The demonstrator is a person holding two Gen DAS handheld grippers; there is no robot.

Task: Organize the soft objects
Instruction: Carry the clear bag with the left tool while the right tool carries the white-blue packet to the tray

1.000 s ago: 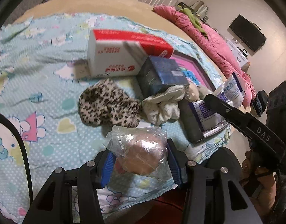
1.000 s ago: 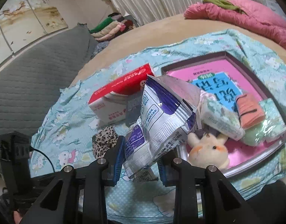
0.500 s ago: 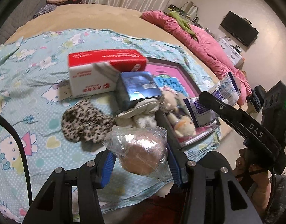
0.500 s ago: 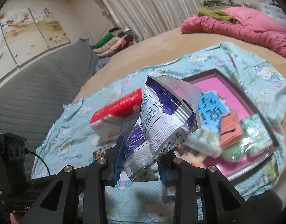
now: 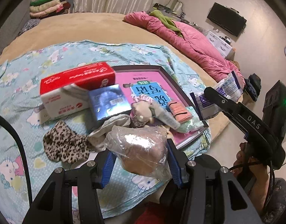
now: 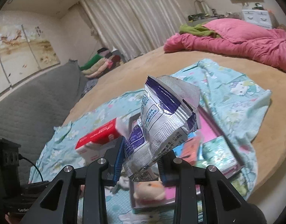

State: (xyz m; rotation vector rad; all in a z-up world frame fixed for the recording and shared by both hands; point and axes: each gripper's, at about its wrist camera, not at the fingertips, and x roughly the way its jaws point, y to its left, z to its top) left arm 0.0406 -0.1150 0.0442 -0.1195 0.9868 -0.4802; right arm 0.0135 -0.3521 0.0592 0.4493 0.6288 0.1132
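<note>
My left gripper (image 5: 139, 160) is shut on a soft brownish lump wrapped in clear plastic (image 5: 141, 149), held above the near edge of the blue cartoon-print cloth (image 5: 17, 97). My right gripper (image 6: 141, 160) is shut on a white and purple foil pouch (image 6: 161, 123), lifted over the cloth; the pouch (image 5: 227, 89) and the right gripper's arm show at the right of the left wrist view. A pink-floored tray (image 5: 156, 74) holds a plush toy (image 5: 143, 110), an orange pad (image 5: 180, 110) and green packets (image 5: 191, 123). A leopard-print cloth (image 5: 64, 145) and a pale rag (image 5: 113, 127) lie beside it.
A red and white tissue box (image 5: 75, 87) and a dark blue box (image 5: 109, 102) stand left of the tray. A pink quilt (image 5: 189, 43) lies across the far side of the round tan bed (image 5: 87, 26). Folded clothes (image 5: 47, 7) are stacked at the back.
Both grippers have risen and pulled back from the pile with their loads still held. The tray and boxes now look smaller and farther off in both views.
</note>
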